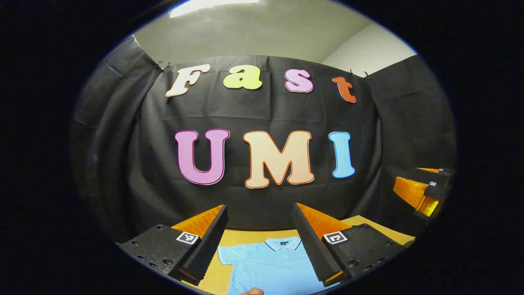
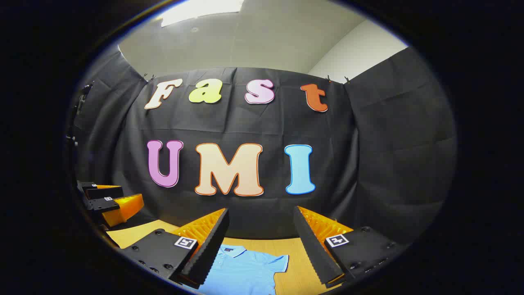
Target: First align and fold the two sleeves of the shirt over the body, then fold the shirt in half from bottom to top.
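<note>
A light blue polo shirt (image 1: 270,266) lies flat on a tan wooden table (image 1: 241,237), collar toward the booth wall, short sleeves spread out. In the left gripper view my left gripper (image 1: 260,213) is held high above it, open, with nothing between its fingers. In the right gripper view the shirt (image 2: 241,270) lies below my right gripper (image 2: 260,215), also open and holding nothing, raised above the shirt's right sleeve side. The right gripper (image 1: 425,190) shows at the far right of the left gripper view. The left gripper (image 2: 108,200) shows at the left of the right gripper view.
The table (image 2: 294,246) ends close to the black cloth wall behind the shirt's collar. A fingertip (image 1: 251,291) pokes in at the bottom edge of the left gripper view. Bare tabletop lies on both sides of the shirt.
</note>
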The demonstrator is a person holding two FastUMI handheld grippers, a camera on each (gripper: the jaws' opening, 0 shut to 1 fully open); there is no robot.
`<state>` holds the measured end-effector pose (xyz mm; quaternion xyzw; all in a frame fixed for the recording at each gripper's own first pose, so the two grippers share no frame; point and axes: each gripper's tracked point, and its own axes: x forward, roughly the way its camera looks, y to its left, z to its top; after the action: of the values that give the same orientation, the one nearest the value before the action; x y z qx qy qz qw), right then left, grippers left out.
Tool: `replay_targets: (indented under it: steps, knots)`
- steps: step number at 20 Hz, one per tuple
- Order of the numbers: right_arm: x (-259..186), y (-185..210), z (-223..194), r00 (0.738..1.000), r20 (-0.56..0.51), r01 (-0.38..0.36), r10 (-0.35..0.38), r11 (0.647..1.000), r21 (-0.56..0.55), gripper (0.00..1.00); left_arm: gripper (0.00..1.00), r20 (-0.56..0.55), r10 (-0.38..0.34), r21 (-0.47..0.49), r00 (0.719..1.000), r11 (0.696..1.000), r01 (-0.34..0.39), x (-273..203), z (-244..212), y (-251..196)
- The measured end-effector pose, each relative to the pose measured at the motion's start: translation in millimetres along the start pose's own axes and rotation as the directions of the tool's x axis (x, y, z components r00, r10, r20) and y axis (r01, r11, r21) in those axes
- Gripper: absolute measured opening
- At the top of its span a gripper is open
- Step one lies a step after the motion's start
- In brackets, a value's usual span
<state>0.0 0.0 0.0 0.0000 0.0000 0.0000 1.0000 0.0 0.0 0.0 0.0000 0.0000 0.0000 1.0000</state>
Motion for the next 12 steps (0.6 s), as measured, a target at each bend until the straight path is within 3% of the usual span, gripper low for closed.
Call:
replay_targets:
  steps: [12]
  knots:
    - [11,10,-10,1.000,-0.017,-0.005,0.005,1.000,-0.014,0.98,0.94,-0.005,0.033,0.001,0.999,0.999,-0.033,11,-2,14]
